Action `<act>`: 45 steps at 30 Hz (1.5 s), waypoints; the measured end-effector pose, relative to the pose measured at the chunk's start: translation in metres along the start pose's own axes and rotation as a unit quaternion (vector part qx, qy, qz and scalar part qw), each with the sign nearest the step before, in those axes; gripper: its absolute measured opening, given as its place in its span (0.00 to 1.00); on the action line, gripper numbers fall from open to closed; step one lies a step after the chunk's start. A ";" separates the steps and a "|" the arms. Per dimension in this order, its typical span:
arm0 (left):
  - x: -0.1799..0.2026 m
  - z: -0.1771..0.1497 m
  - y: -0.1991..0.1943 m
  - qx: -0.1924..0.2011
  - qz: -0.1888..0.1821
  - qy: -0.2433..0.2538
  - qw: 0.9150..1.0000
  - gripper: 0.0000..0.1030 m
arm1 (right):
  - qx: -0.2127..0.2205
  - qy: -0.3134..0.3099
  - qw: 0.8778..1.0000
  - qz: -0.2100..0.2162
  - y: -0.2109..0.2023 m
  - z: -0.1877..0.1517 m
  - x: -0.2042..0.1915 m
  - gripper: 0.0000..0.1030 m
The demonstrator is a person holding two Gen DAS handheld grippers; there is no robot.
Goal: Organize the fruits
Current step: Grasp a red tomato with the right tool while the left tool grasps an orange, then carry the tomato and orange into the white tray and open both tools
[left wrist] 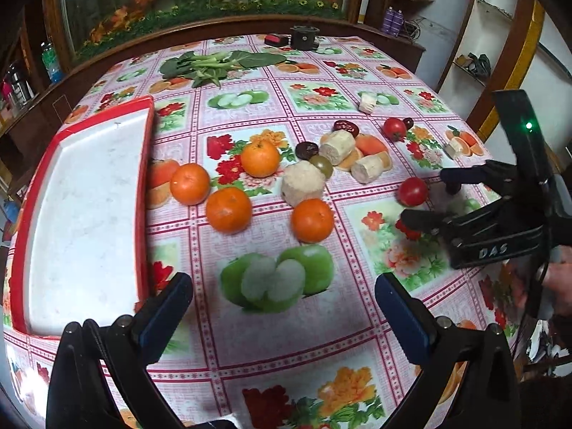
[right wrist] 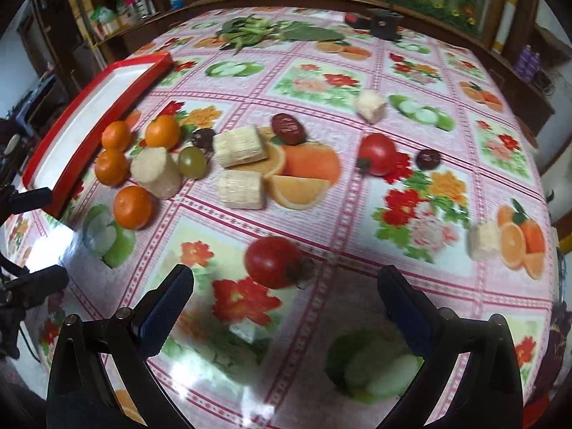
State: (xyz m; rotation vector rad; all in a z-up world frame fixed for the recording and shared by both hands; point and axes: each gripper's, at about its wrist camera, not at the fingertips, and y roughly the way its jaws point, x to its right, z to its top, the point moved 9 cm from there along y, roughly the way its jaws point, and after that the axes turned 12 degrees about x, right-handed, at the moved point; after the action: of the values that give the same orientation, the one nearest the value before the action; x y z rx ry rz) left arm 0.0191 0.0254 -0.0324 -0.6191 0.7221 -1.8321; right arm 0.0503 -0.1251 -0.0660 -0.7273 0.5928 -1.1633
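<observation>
Several oranges (left wrist: 228,210) lie beside a red-rimmed white tray (left wrist: 85,214) on the fruit-print tablecloth. White sugarcane pieces (left wrist: 302,184), a green grape (left wrist: 321,165), dark dates (left wrist: 306,150) and two tomatoes lie further right. My left gripper (left wrist: 284,304) is open and empty above the cloth, short of the oranges. My right gripper (right wrist: 286,295) is open with the near tomato (right wrist: 273,261) just ahead of its fingertips; it also shows in the left wrist view (left wrist: 427,196) beside that tomato (left wrist: 413,191). The tray (right wrist: 103,107) holds nothing.
Leafy greens (left wrist: 218,64) lie at the far side of the table, with a black cylinder (left wrist: 304,37) and a red-black object (left wrist: 277,40) behind them. A second tomato (right wrist: 377,153), a date (right wrist: 428,159) and cane pieces (right wrist: 371,106) lie on the right.
</observation>
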 end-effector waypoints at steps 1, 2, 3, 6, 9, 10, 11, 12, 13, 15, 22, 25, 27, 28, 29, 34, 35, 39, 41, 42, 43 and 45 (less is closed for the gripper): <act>0.001 0.000 0.001 -0.002 -0.003 -0.003 1.000 1.00 | -0.001 -0.002 1.000 0.004 0.001 0.000 -0.001 0.93; 0.003 0.001 0.002 -0.004 -0.007 -0.008 1.000 1.00 | -0.002 -0.005 1.000 0.011 0.002 0.000 -0.004 0.89; 0.004 0.002 0.003 -0.005 -0.010 -0.012 1.000 1.00 | -0.005 -0.006 1.000 0.018 0.004 0.000 -0.006 0.80; 0.011 0.007 0.008 -0.007 -0.023 -0.014 1.000 0.94 | -0.007 -0.024 1.000 0.018 0.006 -0.001 -0.010 0.58; 0.017 0.011 0.017 -0.015 -0.027 -0.012 0.999 0.79 | -0.005 -0.038 0.999 0.019 0.005 0.000 -0.011 0.33; 0.018 0.011 0.021 -0.021 -0.030 -0.012 0.999 0.75 | -0.004 -0.036 0.999 0.022 0.004 -0.001 -0.011 0.32; 0.020 0.011 0.026 -0.030 -0.034 -0.015 0.999 0.70 | -0.003 -0.032 0.999 0.024 0.003 -0.002 -0.010 0.32; 0.023 0.011 0.029 -0.037 -0.040 -0.019 0.998 0.67 | -0.002 -0.029 0.999 0.027 0.002 -0.002 -0.009 0.32; 0.024 0.010 0.033 -0.043 -0.043 -0.023 0.998 0.66 | -0.001 -0.027 0.999 0.027 0.001 -0.003 -0.008 0.32; 0.025 0.010 0.039 -0.051 -0.044 -0.030 0.997 0.66 | 0.001 -0.022 0.999 0.030 -0.001 -0.004 -0.007 0.32; 0.023 0.010 0.054 -0.065 -0.049 -0.060 0.995 0.49 | 0.005 -0.009 0.999 0.034 -0.003 -0.005 -0.007 0.32; 0.017 0.011 0.055 -0.058 -0.036 -0.061 0.996 0.34 | 0.007 -0.005 0.999 0.034 -0.003 -0.005 -0.007 0.32; 0.014 0.010 0.053 -0.057 -0.042 -0.077 0.995 0.34 | 0.008 -0.003 0.999 0.034 -0.003 -0.005 -0.007 0.32; 0.014 0.010 0.052 -0.056 -0.041 -0.077 0.995 0.34 | 0.008 -0.002 0.999 0.034 -0.003 -0.005 -0.007 0.32; 0.014 0.009 0.051 -0.055 -0.039 -0.075 0.995 0.34 | 0.008 -0.001 0.999 0.034 -0.005 -0.006 -0.007 0.32; 0.018 0.005 0.042 -0.047 -0.043 -0.071 0.995 0.34 | 0.018 0.001 0.999 0.036 -0.013 -0.005 -0.012 0.32; 0.019 0.004 0.039 -0.045 -0.046 -0.072 0.995 0.34 | 0.020 -0.002 0.999 0.035 -0.016 -0.005 -0.014 0.32; 0.020 0.000 0.029 -0.039 -0.055 -0.076 0.995 0.34 | 0.022 -0.003 0.999 0.036 -0.023 -0.005 -0.020 0.32; 0.019 -0.001 0.025 -0.038 -0.059 -0.081 0.994 0.34 | 0.023 -0.005 0.999 0.036 -0.025 -0.004 -0.024 0.32; 0.016 -0.001 0.022 -0.037 -0.062 -0.085 0.994 0.34 | 0.024 -0.006 0.999 0.035 -0.025 -0.002 -0.027 0.32; 0.015 -0.001 0.020 -0.035 -0.064 -0.088 0.993 0.34 | 0.024 -0.010 0.999 0.035 -0.025 0.000 -0.030 0.32; 0.009 -0.001 0.018 -0.032 -0.057 -0.088 0.994 0.34 | 0.019 -0.026 0.999 0.023 -0.022 0.000 -0.032 0.32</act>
State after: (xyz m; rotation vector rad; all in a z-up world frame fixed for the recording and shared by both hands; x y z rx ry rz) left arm 0.0266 0.0121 -0.0448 -0.8679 0.6398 -1.8357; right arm 0.0275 -0.0990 -0.0470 -0.7064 0.5404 -1.1079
